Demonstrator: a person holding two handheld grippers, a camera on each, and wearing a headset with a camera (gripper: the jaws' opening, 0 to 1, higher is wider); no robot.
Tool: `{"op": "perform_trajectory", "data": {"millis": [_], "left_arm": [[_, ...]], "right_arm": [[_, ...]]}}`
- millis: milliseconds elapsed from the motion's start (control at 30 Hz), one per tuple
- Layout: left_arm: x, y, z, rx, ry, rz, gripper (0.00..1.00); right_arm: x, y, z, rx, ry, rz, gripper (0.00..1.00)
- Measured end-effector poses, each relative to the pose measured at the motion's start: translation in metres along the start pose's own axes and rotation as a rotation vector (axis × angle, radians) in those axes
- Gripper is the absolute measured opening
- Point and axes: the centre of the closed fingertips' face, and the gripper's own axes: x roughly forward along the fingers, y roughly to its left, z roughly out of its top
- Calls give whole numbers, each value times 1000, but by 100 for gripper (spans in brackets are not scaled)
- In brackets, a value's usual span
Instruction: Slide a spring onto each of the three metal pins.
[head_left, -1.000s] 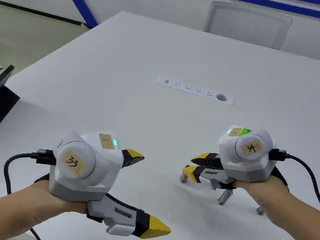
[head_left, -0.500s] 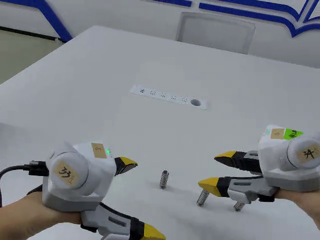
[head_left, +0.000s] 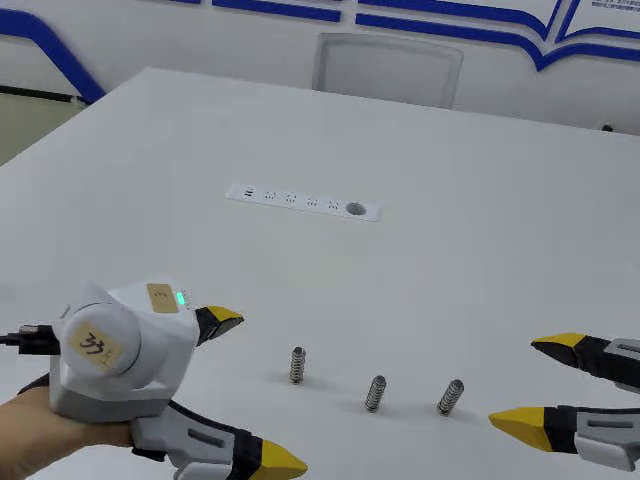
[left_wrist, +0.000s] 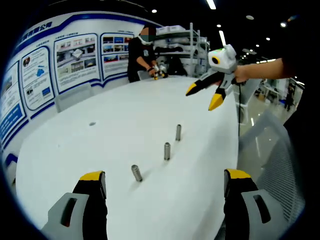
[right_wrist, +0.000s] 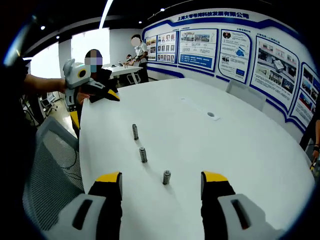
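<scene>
Left gripper and right gripper gape empty, nine and three o'clock of three upright springs, seemingly pin-mounted.

1. The left spring, the middle spring and the right spring are stood upright in a row on the table, each apart from the next.
2. The left spring is placed slightly farther from the person than the other two.
3. A power strip is laid on the table well behind the row.
4. A chair is placed behind the table's far edge.
5. The row is flanked by the left gripper on its left and the right gripper on its right, and is touched by neither.
</scene>
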Motion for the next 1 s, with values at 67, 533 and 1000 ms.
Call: {"op": "perform_trajectory", "data": {"millis": [67, 533, 1000], "left_arm": [[-2, 3, 2, -3, -7, 3, 100], [-18, 18, 11, 43, 8, 17, 100], [-20, 23, 25, 48, -69, 49, 100]], "right_arm": [[-4, 1, 0, 20, -20, 2, 68], [-7, 9, 0, 45, -49, 33, 86], [5, 27, 1, 5, -63, 66, 85]]}}
